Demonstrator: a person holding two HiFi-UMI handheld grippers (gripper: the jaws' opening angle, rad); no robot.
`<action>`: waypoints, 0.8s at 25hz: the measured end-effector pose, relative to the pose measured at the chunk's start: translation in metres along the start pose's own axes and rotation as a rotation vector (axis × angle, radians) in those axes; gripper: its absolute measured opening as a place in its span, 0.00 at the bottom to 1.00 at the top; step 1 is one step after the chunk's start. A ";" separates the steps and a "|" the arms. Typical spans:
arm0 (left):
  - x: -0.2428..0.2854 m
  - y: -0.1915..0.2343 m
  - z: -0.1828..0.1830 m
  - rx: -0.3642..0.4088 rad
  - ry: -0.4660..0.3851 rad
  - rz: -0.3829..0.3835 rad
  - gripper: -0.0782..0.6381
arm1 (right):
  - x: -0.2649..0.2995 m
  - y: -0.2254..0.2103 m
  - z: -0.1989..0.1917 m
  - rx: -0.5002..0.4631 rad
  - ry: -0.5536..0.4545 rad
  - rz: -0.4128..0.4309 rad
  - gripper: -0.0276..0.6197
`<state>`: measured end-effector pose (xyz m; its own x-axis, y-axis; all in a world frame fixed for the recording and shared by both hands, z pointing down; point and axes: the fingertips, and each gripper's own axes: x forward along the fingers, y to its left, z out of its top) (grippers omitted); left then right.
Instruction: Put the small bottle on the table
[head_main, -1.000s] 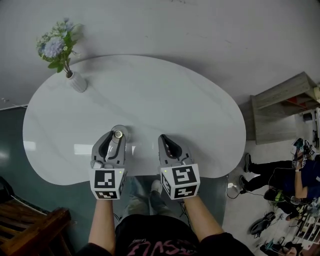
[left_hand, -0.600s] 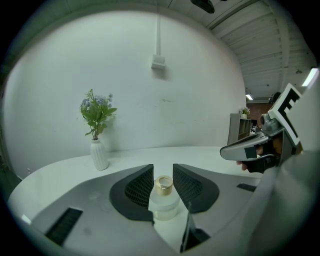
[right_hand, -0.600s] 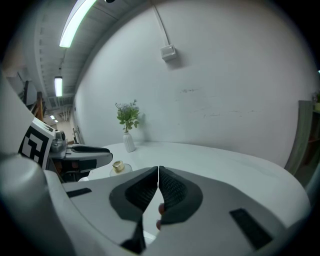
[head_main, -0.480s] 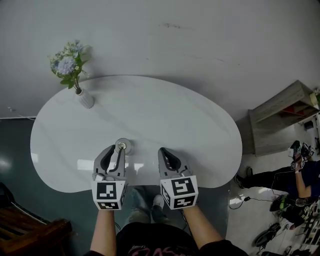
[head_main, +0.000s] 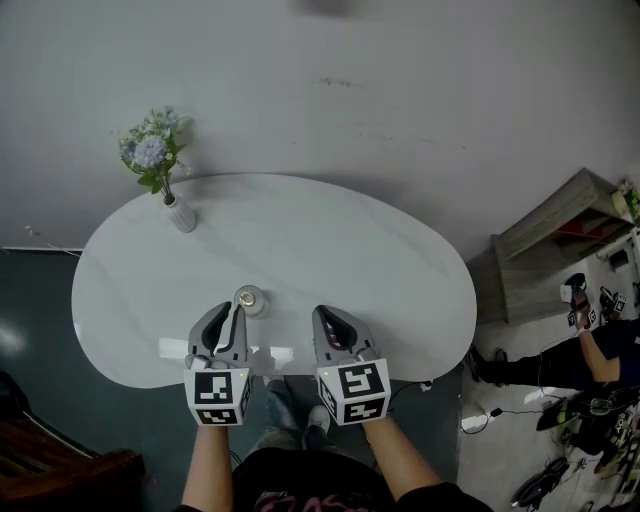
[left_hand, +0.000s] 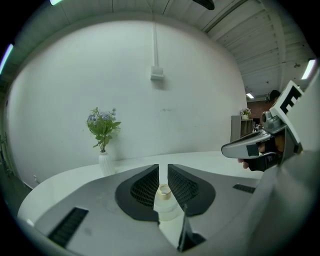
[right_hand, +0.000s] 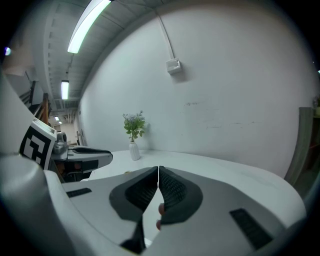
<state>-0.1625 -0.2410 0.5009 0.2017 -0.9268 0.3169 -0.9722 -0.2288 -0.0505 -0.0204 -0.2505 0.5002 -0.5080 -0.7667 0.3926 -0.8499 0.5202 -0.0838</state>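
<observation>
The small clear bottle (head_main: 250, 300) with a gold cap stands upright on the white oval table (head_main: 330, 250), near its front edge. My left gripper (head_main: 235, 311) sits just behind it, apart from it. In the left gripper view the bottle (left_hand: 164, 198) shows through the narrow gap ahead of the left gripper (left_hand: 163, 168), whose jaws are closing with nothing between the pads. My right gripper (head_main: 320, 315) lies beside it over the table's front edge. In its own view the right gripper (right_hand: 158, 169) is shut and empty.
A white vase of flowers (head_main: 180, 214) stands at the table's far left, before a plain wall. A wooden shelf unit (head_main: 560, 240) and a person (head_main: 600, 350) are on the floor to the right. Dark wooden furniture (head_main: 60, 480) sits at lower left.
The left gripper let go of the bottle and drew back toward me, its jaws narrowing. The bottle stays standing on the table. The right gripper kept its place.
</observation>
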 end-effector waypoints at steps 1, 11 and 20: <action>-0.002 0.001 0.002 0.000 -0.003 0.005 0.19 | -0.001 0.001 0.002 -0.003 -0.005 0.002 0.15; -0.019 0.004 0.026 0.027 -0.041 0.035 0.16 | -0.015 0.012 0.026 -0.030 -0.060 0.022 0.15; -0.029 0.004 0.044 0.034 -0.076 0.051 0.15 | -0.024 0.017 0.043 -0.048 -0.103 0.034 0.15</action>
<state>-0.1665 -0.2282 0.4495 0.1620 -0.9570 0.2405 -0.9770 -0.1899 -0.0973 -0.0289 -0.2397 0.4500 -0.5499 -0.7819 0.2936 -0.8257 0.5619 -0.0500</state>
